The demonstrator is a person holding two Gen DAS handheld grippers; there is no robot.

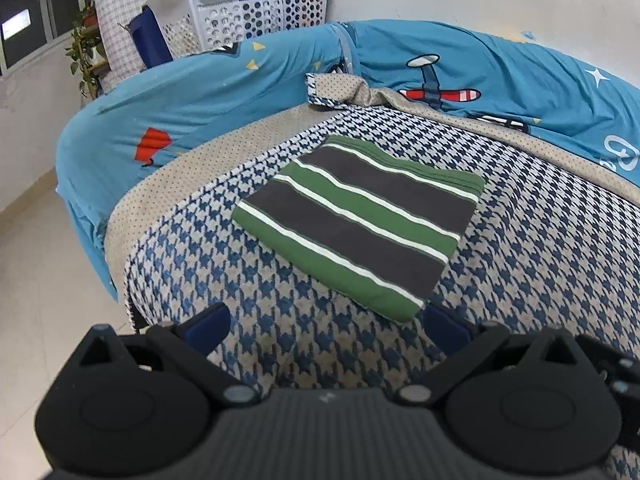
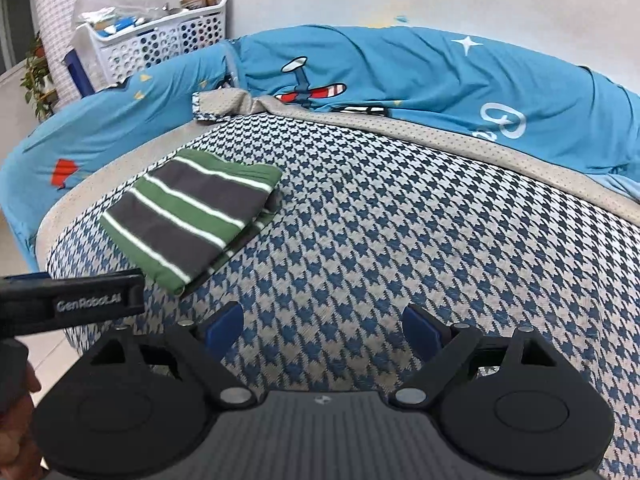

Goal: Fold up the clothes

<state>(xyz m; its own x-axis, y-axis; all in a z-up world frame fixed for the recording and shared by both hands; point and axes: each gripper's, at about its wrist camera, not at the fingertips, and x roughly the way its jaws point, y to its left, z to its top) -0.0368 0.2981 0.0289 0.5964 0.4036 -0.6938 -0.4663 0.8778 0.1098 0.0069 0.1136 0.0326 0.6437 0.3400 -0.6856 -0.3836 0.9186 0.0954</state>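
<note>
Both tongs, left (image 1: 326, 322) and right (image 2: 324, 322), gape empty above the bed (image 2: 400, 240); shirt (image 1: 360, 220) looks folded, so withdraw without snagging it

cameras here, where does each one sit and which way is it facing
Left wrist: on the left gripper, looking down over its open fingers at the folded striped garment.
Right wrist: on the right gripper, open over the houndstooth blanket; the left gripper and a hand show at left.
Shared: garment, blanket, blue quilt, white basket.
</note>
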